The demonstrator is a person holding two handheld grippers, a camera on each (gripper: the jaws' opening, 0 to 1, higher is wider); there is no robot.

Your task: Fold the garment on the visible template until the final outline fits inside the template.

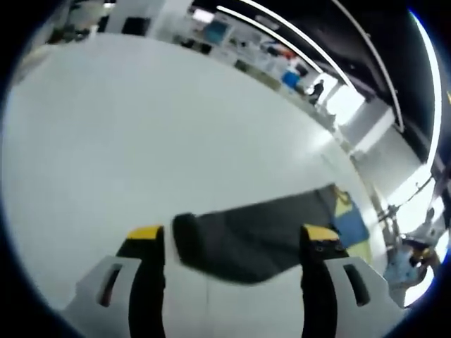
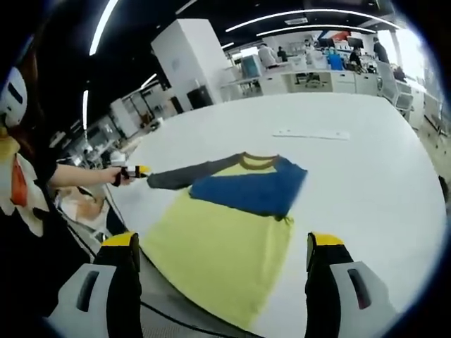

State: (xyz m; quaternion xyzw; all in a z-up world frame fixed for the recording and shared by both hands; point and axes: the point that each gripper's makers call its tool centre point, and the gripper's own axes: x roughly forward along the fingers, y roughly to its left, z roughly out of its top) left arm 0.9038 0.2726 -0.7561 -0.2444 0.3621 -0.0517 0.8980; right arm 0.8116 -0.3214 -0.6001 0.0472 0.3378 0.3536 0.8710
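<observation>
In the right gripper view, a yellow shirt (image 2: 225, 243) with dark grey and blue sleeves is seen spread flat on a white table (image 2: 366, 176). The blue sleeve (image 2: 246, 190) is folded across the chest, below the collar. The dark grey sleeve (image 2: 187, 174) is stretched out sideways, and its cuff is met by the left gripper (image 2: 135, 172), held out in a person's hand (image 2: 116, 176); whether the cuff is pinched there cannot be told at this size.

In the left gripper view, the left gripper (image 1: 232, 243) is shown with its jaws set wide apart, the grey sleeve (image 1: 246, 236) lying between them on the table (image 1: 141, 127), its cuff end near the left jaw. No grip on the cloth is seen.

The right gripper (image 2: 222, 250) is held above the near hem with its jaws spread wide and nothing between them. A pale strip (image 2: 310, 134) is seen on the table beyond the shirt.
</observation>
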